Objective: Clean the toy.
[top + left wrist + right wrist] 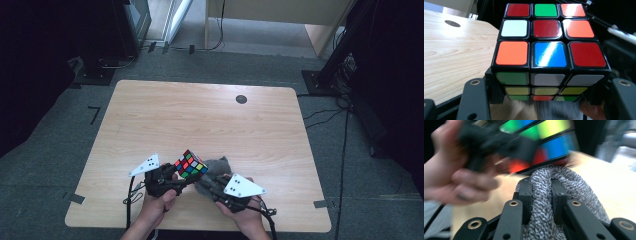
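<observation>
Lower centre of the high view: left tongs (176, 181) clamp the multicoloured plastic puzzle cube (190, 164) above the pale wooden desk (200, 115); right tongs (210, 184) pinch a grey knitted cloth (216, 168) just beside it.

No lettering, label, brand or number is showing up readable anywhere. The cube (550, 47) is showing plain colour stickers, no logo on any of them. The grey plates (243, 186) on the grippers are carrying small black dots, not characters. The table (165, 115) is bearing one dark round mark, no writing.
</observation>
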Demonstrator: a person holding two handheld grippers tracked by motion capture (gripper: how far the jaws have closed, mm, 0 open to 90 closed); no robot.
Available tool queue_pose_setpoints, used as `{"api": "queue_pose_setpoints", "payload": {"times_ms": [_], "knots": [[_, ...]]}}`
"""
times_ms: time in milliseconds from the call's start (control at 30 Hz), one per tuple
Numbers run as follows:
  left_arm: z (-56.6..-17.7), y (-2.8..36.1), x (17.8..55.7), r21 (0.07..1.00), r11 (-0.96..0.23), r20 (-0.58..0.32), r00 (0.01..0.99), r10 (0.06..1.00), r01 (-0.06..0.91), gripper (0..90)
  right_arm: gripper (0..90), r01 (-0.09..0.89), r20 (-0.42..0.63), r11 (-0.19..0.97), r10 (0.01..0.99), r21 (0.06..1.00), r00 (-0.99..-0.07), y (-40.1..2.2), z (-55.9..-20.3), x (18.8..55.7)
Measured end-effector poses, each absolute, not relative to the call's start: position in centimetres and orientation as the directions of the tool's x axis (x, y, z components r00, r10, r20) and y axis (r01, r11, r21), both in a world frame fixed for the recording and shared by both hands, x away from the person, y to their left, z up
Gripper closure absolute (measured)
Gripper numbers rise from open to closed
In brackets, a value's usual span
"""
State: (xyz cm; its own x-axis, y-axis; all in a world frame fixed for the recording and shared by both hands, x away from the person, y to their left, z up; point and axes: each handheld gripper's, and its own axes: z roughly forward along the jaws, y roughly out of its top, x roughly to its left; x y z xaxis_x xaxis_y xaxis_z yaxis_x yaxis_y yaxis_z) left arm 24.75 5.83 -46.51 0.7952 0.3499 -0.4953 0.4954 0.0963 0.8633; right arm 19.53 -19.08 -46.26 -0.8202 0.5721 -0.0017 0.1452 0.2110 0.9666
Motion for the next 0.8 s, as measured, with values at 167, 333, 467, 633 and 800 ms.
{"api": "queue_pose_setpoints", "payload": {"times_ms": [167,333,467,633,800], "knots": [[-46.5,6.3,24.9,0.863,0.104,-0.495,0.786,0.370,0.495,34.3,75.0,0.123,-0.055,0.304,0.517,0.945,-0.854,-17.5,-46.7,19.1],[-46.4,6.4,25.0,0.866,0.101,-0.489,0.787,0.377,0.489,34.3,75.0,0.222,0.021,0.193,0.707,0.956,-0.707,-21.4,-46.4,21.1],[-46.5,6.3,25.1,0.867,0.080,-0.480,0.778,0.407,0.493,34.3,71.4,0.327,0.073,0.149,0.813,0.933,-0.577,-23.9,-47.8,22.5],[-46.6,6.2,25.3,0.855,0.055,-0.480,0.746,0.461,0.516,34.3,42.0,0.378,0.063,0.172,0.842,0.909,-0.536,-24.2,-48.6,23.1],[-46.7,6.3,25.6,0.840,0.055,-0.498,0.727,0.472,0.540,34.3,34.5,0.282,0.009,0.214,0.782,0.935,-0.623,-22.4,-47.7,22.1]]}}
